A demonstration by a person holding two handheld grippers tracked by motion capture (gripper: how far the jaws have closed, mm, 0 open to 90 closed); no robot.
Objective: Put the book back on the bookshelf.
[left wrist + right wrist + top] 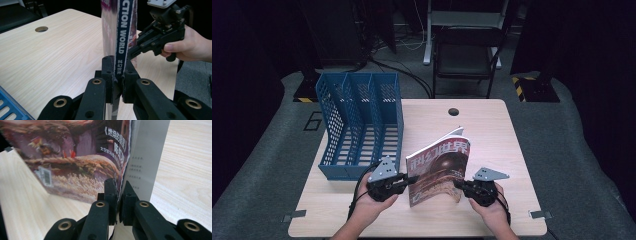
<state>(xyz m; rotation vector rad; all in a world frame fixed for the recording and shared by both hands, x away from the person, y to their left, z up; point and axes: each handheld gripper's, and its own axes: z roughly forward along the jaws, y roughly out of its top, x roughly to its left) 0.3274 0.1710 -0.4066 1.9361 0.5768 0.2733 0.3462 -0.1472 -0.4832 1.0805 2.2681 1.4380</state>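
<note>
The left gripper [410,178] is clamped on the spine of the magazine [439,167], low down; the left gripper view shows both jaws pressed against the blue spine strip. The right gripper [458,184] is closed on the opposite, open edge, pinching the cover near its bottom corner, with loose inner pages standing just beside the jaws in the right gripper view. Between them the magazine stands upright on the table [512,150], tilted slightly, its bottom edge seemingly resting on the wood.

Judging by the layout, the magazine is meant for the blue file rack [359,125], which stands just to its left with empty slots. So the pickup looks done; lifting, carrying and sliding it into a slot are still to come.

The bottom edge's contact with the table is hard to confirm, and how many pages the right gripper holds cannot be told.
</note>
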